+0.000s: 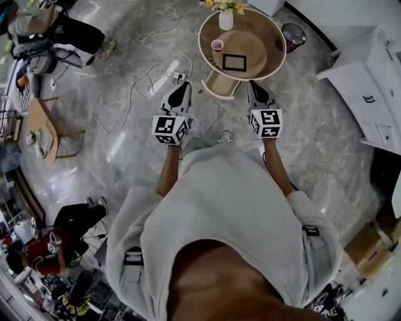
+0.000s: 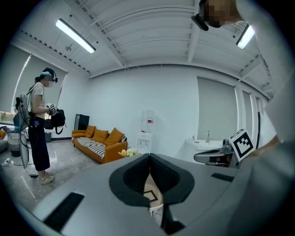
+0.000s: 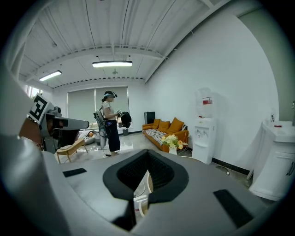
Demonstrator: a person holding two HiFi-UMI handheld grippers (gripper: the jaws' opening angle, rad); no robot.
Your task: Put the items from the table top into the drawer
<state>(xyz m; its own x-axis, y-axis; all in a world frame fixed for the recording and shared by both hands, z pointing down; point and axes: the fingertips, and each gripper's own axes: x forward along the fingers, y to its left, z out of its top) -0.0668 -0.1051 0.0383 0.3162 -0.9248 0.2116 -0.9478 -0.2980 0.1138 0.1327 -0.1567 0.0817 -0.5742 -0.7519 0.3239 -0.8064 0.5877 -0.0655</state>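
Round table (image 1: 266, 25), one cup (image 1: 217, 45), one vase (image 1: 225, 20), one drawer (image 1: 222, 85), left gripper (image 1: 182, 88), right gripper (image 1: 254, 88), jaws all closed

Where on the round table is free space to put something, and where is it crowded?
Bare: the right part of the table, between the black frame and the rim. Crowded: the left edge, where the vase and the cup stand near the frame.

floor (image 1: 216, 122) open to table (image 1: 276, 59), vase (image 1: 225, 19) and cup (image 1: 217, 45) along left rim
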